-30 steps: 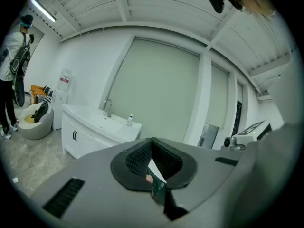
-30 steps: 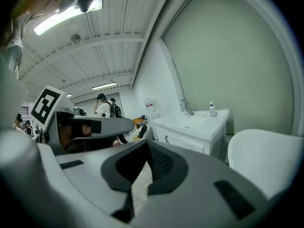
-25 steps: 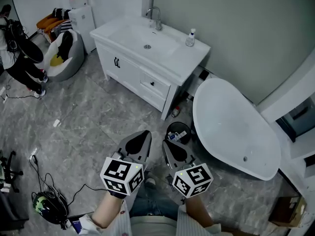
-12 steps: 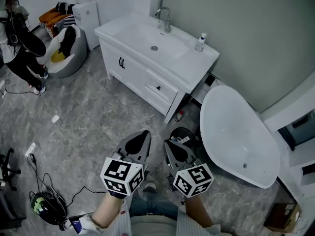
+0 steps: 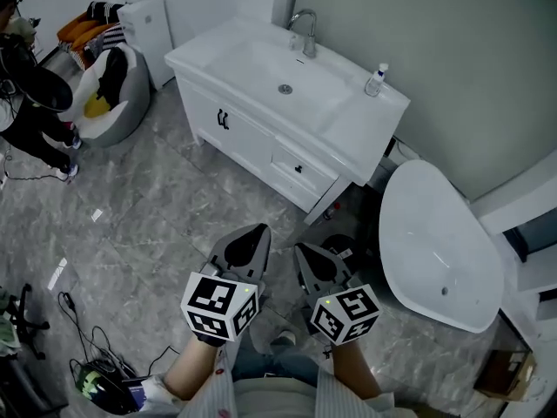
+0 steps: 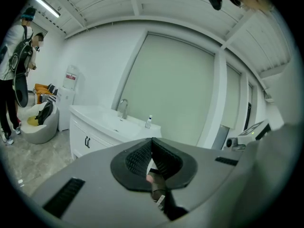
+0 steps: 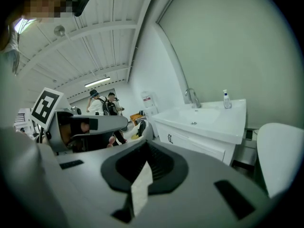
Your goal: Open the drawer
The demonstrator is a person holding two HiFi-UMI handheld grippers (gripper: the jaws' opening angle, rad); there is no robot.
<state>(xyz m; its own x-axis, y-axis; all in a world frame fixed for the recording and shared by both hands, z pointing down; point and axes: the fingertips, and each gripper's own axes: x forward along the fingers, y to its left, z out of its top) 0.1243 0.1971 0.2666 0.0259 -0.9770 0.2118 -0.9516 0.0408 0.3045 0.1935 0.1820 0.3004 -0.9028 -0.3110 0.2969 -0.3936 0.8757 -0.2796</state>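
The drawer sits shut in the white cabinet, right of the doors. It looks rigid and free-sliding, best pulled by its small dark knob. The left gripper and right gripper are both closed, empty, and well apart from it.

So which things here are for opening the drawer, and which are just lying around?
For the job:
- drawer in the white sink cabinet
- left tongs, shut
- right tongs, shut

Just lying about:
- soap bottle
- tap
- bathtub
- beanbag
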